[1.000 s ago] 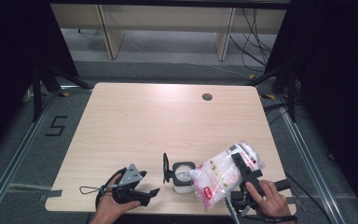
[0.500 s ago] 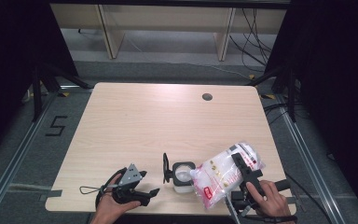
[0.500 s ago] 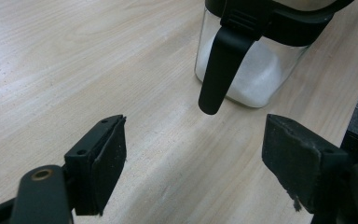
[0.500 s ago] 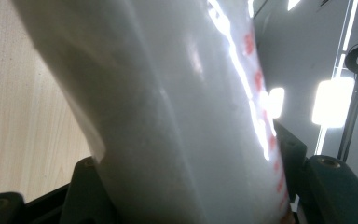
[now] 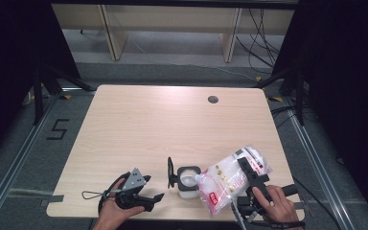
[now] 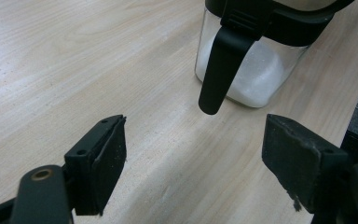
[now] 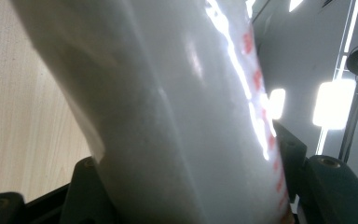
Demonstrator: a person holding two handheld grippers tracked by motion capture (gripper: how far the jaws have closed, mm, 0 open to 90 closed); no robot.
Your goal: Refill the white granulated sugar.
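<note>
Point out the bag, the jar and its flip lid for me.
bag (image 5: 227,179), high view, middle of its clear body.
jar (image 6: 256,77), left gripper view, clear wall over the white contents.
flip lid (image 5: 170,171), high view, raised black flap.

**Jar and bag at the table's near edge**

On the table (image 5: 139,129), a jar (image 5: 188,181) stands near the near edge, its flipped-up lid (image 5: 171,171) on its left side. A bag (image 5: 230,178) tilts from the right, its low corner over the jar's mouth, clamped in the right hand-held gripper (image 5: 253,176) at the near right corner. The left hand-held gripper (image 5: 146,191) rests left of the jar, apart from it, jaws spread toward it. A hole (image 5: 213,99) lies far back, right of centre.
</note>
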